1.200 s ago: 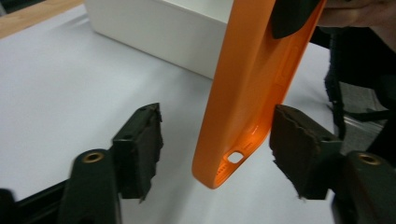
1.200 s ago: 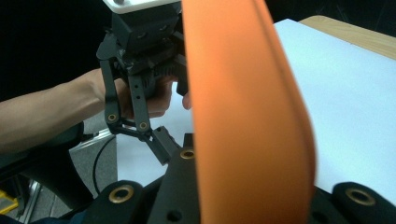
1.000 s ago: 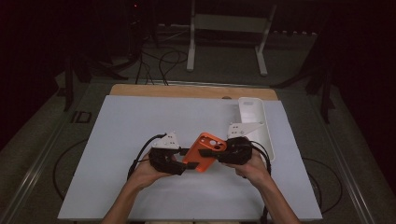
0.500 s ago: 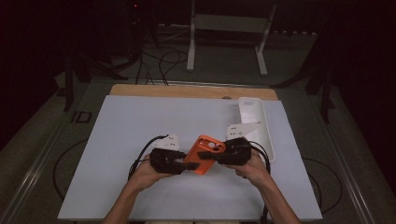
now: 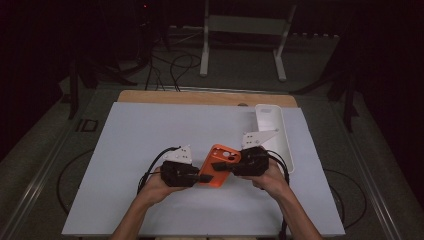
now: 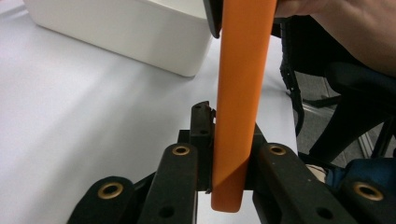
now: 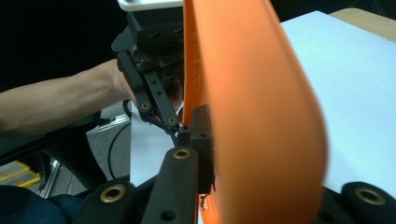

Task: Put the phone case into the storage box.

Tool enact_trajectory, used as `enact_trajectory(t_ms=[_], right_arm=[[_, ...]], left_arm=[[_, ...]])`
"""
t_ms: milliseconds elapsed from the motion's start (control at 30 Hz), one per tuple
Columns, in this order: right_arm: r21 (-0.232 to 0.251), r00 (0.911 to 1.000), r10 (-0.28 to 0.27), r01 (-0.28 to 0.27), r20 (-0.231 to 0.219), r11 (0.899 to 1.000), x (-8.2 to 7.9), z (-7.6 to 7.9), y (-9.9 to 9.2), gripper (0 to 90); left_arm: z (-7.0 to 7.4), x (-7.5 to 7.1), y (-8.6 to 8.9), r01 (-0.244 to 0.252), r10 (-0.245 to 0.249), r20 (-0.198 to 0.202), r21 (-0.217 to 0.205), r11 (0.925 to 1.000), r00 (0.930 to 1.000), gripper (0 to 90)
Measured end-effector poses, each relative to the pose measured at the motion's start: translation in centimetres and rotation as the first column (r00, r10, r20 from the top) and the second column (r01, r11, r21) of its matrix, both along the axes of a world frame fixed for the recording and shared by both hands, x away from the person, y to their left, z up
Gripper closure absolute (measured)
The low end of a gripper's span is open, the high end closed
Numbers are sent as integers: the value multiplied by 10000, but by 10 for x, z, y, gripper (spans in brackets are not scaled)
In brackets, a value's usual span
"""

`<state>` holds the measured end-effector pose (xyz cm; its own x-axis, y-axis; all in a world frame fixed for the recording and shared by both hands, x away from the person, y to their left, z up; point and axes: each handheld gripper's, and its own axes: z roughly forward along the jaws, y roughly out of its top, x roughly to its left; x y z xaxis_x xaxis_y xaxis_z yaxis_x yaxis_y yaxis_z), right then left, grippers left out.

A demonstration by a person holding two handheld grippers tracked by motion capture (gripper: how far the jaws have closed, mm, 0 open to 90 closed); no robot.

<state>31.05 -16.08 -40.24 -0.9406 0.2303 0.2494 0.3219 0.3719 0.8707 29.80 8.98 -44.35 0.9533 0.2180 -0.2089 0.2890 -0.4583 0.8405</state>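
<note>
Orange phone case held between both grippers above the table, left gripper just closed, pinching its lower edge, right gripper clamping its upper end

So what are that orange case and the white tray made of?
Orange case: probably soft silicone or rubbery plastic; matte, evenly coloured, with rounded edges and camera cutouts. White tray: likely hard moulded plastic; smooth, faintly glossy, with stiff straight walls.

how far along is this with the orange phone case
Done: the orange phone case is off the table, held up between both grippers. In hand: the left gripper has just been closing and now clamps one edge; the right gripper pinches the other side. Left: likely placing it, perhaps in the white tray, which looks empty.
</note>
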Motion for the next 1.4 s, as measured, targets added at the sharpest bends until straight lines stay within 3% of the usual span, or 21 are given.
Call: enact_trajectory(t_ms=[200,400,567,600,867,1400], right_arm=[[36,9999,-162,162,-62,9999,0,0,0,739],[-64,9968,-791,792,64,9968,1,0,0,561],[-164,9939,-1098,1100,117,9938,1,0,0,467],[-223,9908,-1351,1353,83,9906,2,-1,0,408],[-288,9850,-1725,1723,-47,9846,4,-1,-2,339],[-542,9653,-2591,2605,319,9639,0,1,-4,199]], left_arm=[[0,-2,-1,-148,148,214,-17,9999,9997,851],[0,-3,0,-491,494,336,-102,9987,9982,852],[0,-2,1,-675,680,395,-147,9976,9969,853],[1,-3,2,-756,762,464,-146,9970,9960,852],[2,-2,3,-1083,1096,559,-257,9938,9924,852],[4,-3,4,-1969,1989,800,-314,9799,9768,851]])
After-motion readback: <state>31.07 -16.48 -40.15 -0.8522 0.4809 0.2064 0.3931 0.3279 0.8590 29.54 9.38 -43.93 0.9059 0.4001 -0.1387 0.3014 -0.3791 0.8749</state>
